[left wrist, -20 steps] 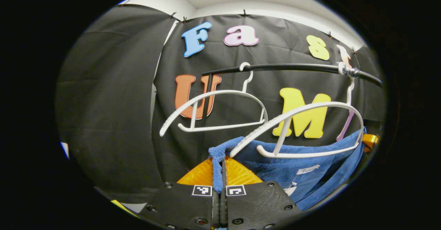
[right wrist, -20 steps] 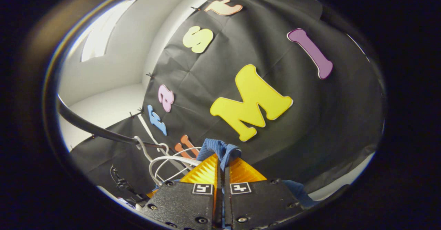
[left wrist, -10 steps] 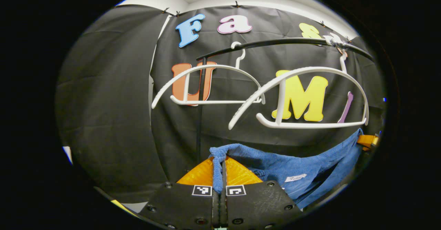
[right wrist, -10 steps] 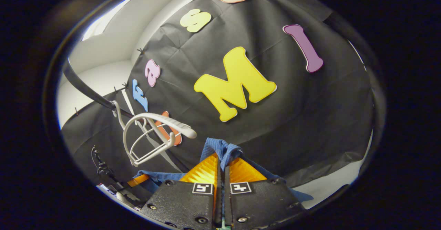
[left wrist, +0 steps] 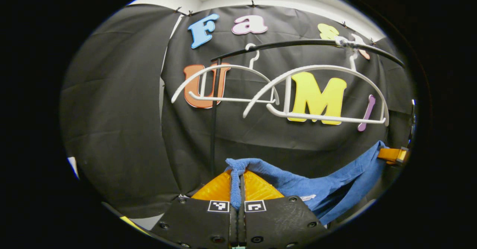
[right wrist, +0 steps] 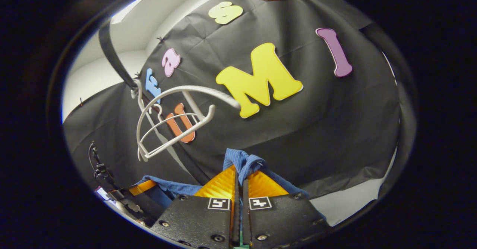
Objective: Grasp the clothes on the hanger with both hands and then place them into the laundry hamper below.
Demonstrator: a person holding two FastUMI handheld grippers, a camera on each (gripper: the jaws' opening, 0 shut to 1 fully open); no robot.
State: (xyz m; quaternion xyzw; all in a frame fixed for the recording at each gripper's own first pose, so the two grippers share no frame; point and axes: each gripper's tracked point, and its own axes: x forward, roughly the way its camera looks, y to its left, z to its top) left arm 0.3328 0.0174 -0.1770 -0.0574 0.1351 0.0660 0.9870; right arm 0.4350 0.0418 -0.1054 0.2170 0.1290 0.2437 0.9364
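Note:
A blue knitted garment (left wrist: 320, 183) hangs stretched between my two grippers, below and free of the white hanger (left wrist: 316, 92). My left gripper (left wrist: 237, 183) is shut on one bunched corner of it. Its far end reaches the other gripper (left wrist: 393, 154) at the right edge of the left gripper view. In the right gripper view my right gripper (right wrist: 240, 182) is shut on a fold of the blue garment (right wrist: 242, 161), and the white hanger (right wrist: 175, 118) hangs bare up to the left. The hamper is out of sight.
Two bare white hangers hang from a black rail (left wrist: 298, 44); the second hanger (left wrist: 223, 88) is further left. A thin black upright pole (left wrist: 213, 122) stands under the rail's left end. The other gripper (right wrist: 123, 197) and a black cable (right wrist: 97, 165) sit low left in the right gripper view.
Both grippers have come down with the garment, which has slipped off the hanger. The hanger and rail now sit higher in both views, with the hanger bare.

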